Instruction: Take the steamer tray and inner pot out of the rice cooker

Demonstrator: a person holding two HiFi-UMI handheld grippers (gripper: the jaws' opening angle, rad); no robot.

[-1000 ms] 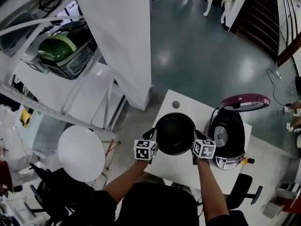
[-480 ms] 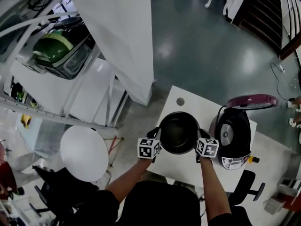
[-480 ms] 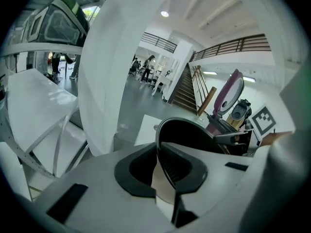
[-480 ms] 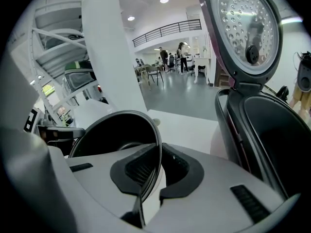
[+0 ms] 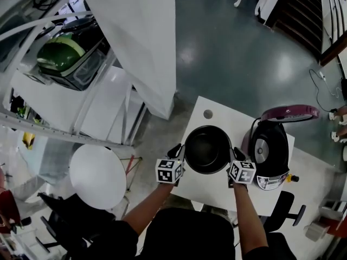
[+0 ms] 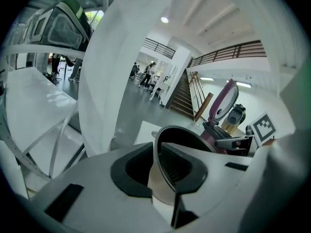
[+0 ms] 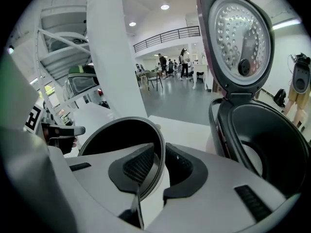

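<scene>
White table (image 5: 222, 118) over grey floor; rice cooker (image 5: 269, 155) stands on it, lid raised. Inner pot (image 5: 207, 149): out of the cooker, apparently resting on the table just beside it. Left gripper (image 5: 178, 151) clamps the rim on the side away from the cooker. Right gripper (image 5: 236, 155), cooker side: jaws have just been opening, rim between them, one pad clear. Step: releasing the pot; next, both grippers must back off the rim. Only the right gripper view shows the cooker's cavity empty; steamer tray appears in no view.
</scene>
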